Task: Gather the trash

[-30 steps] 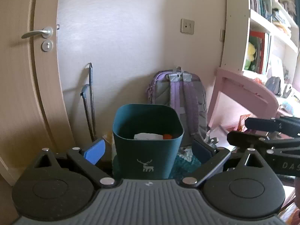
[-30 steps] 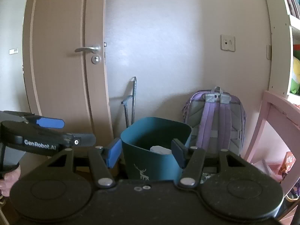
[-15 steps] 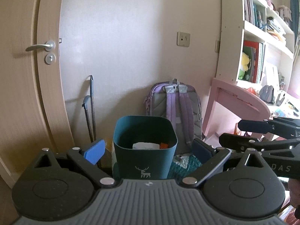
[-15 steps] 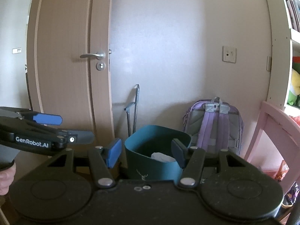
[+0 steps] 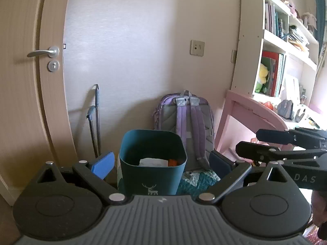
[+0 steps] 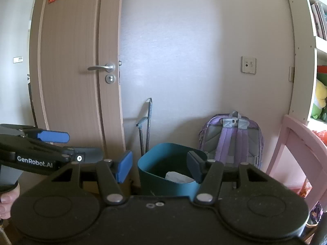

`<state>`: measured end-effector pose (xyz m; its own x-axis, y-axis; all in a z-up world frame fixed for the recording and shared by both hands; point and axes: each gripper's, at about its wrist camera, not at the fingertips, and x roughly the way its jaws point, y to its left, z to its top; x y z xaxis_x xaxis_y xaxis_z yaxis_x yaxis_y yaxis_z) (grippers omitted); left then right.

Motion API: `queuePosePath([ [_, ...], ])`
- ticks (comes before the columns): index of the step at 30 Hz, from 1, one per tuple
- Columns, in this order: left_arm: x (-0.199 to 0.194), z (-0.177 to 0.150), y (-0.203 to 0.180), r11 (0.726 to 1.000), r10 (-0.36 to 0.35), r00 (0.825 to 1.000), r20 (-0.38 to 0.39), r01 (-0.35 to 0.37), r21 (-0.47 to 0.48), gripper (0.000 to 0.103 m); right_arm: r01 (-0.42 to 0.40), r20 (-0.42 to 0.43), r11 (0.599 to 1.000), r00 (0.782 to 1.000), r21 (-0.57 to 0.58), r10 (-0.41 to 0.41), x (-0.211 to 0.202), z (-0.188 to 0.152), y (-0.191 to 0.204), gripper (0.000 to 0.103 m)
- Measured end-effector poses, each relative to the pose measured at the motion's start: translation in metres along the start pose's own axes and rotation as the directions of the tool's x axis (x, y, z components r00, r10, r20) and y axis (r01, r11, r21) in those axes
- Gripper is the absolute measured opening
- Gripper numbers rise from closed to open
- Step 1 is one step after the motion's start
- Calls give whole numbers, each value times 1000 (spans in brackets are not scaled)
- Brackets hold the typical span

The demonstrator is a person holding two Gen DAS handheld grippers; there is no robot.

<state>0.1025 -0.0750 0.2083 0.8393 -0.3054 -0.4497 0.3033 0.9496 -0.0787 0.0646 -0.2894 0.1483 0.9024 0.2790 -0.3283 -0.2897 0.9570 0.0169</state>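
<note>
Left wrist view: the left gripper (image 5: pixel 161 163) is spread wide with nothing between its pads, framing a teal bin (image 5: pixel 152 173) on the floor just in front of a purple backpack (image 5: pixel 185 126). Crumpled white paper (image 5: pixel 152 162) and an orange scrap (image 5: pixel 173 162) lie inside the bin. The right gripper (image 6: pixel 159 166), likewise released and empty, points at the same bin beside the door (image 6: pixel 69 71).

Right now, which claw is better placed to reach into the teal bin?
Neither clearly: both open, empty claws face the teal plastic bin with the deer print. The left claw frames it centrally; the right claw sees it slightly off-centre. Marginally left.
</note>
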Motion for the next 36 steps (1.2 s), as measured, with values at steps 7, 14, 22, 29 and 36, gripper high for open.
queuePosePath([
  [7,-2,4,1,1000,3,1000,-7,-3,-10,100,-1,-7,1000,1000,-4,1,-1,4,1,58],
  [14,-3,6,2,1000,-3,1000,-16,3,-21,100,-1,-19,1000,1000,-3,1,1,6,1,58],
  [22,-6,7,-1,1000,9,1000,2,-9,-11,100,-4,-23,1000,1000,-1,4,2,6,-1,58],
  [29,-6,7,0,1000,-11,1000,6,11,-24,100,-1,-19,1000,1000,2,1,2,7,-1,58],
  [36,-12,5,-2,1000,-13,999,39,14,-12,100,0,-18,1000,1000,10,0,-3,3,-2,58],
])
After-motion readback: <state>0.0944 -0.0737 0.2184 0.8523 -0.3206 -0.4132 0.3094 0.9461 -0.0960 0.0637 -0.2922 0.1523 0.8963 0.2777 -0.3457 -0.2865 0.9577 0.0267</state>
